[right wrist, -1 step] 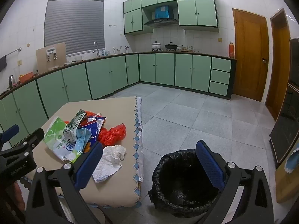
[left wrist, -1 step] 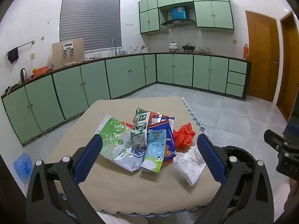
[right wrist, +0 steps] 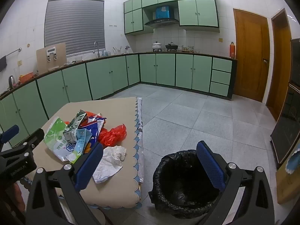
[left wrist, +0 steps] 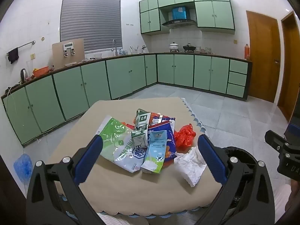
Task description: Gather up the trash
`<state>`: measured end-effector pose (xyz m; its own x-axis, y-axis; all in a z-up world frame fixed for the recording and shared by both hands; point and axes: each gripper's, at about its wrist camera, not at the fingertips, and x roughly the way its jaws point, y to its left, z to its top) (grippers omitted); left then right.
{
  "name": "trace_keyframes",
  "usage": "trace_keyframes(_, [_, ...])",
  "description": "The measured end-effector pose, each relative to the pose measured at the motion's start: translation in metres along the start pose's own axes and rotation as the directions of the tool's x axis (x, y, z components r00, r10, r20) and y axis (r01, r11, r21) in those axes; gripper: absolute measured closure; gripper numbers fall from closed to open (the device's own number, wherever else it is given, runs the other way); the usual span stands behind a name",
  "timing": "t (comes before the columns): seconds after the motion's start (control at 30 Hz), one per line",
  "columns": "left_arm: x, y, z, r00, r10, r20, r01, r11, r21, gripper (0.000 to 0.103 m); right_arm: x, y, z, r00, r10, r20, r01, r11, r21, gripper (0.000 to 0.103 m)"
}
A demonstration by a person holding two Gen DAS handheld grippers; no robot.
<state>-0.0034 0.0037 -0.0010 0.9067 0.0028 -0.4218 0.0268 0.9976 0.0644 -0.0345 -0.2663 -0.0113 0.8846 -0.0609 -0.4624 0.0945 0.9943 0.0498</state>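
A heap of trash lies on a beige table [left wrist: 142, 193]: a green and white bag [left wrist: 120, 140], a green milk carton [left wrist: 141, 127], a light blue milk carton [left wrist: 155, 150], a blue packet [left wrist: 166, 129], a red plastic bag [left wrist: 184, 136] and a crumpled white tissue [left wrist: 191, 164]. My left gripper [left wrist: 150, 155] is open and empty, held just short of the heap. My right gripper [right wrist: 150, 161] is open and empty, above the gap between the table edge [right wrist: 139, 150] and a black-lined bin [right wrist: 185, 180]. The tissue [right wrist: 112, 159] lies near its left finger.
The bin stands on the grey tiled floor [right wrist: 196, 116] right of the table. Green cabinets [left wrist: 78, 91] line the back and left walls. Wooden doors [right wrist: 251, 56] are at the right. A blue bag [left wrist: 23, 166] lies on the floor at left.
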Motion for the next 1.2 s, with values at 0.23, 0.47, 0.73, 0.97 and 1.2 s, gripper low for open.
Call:
trace_keyframes(0.23, [-0.0012,0.0008,0.0037,1.000,0.004,0.001,-0.004,1.000,-0.001,0.005,-0.0001,0.0002,-0.0005,1.000,-0.002,0.001,0.002,1.000,-0.001,0.006])
trace_keyframes(0.47, [-0.0010,0.0005,0.0037,1.000,0.007,0.002,-0.007,1.000,0.000,0.005,-0.0002,-0.0013,-0.0007,1.000,0.000,0.004,0.000,1.000,0.003,0.006])
trace_keyframes(0.73, [-0.0003,0.0021,0.0042,1.000,0.008,-0.002,-0.008,1.000,-0.002,0.005,0.0006,-0.0015,-0.0008,1.000,0.000,0.004,0.000,1.000,0.003,0.006])
trace_keyframes(0.97, [0.0007,0.0028,0.0042,1.000,0.010,-0.001,-0.010,1.000,-0.001,0.005,0.0009,-0.0013,-0.0009,1.000,0.000,0.005,0.000,1.000,0.004,0.006])
trace_keyframes(1.2, [0.0008,0.0031,0.0043,1.000,0.010,0.000,-0.010,1.000,-0.001,0.005,0.0013,-0.0011,-0.0004,1.000,0.001,0.004,-0.001,1.000,0.003,0.006])
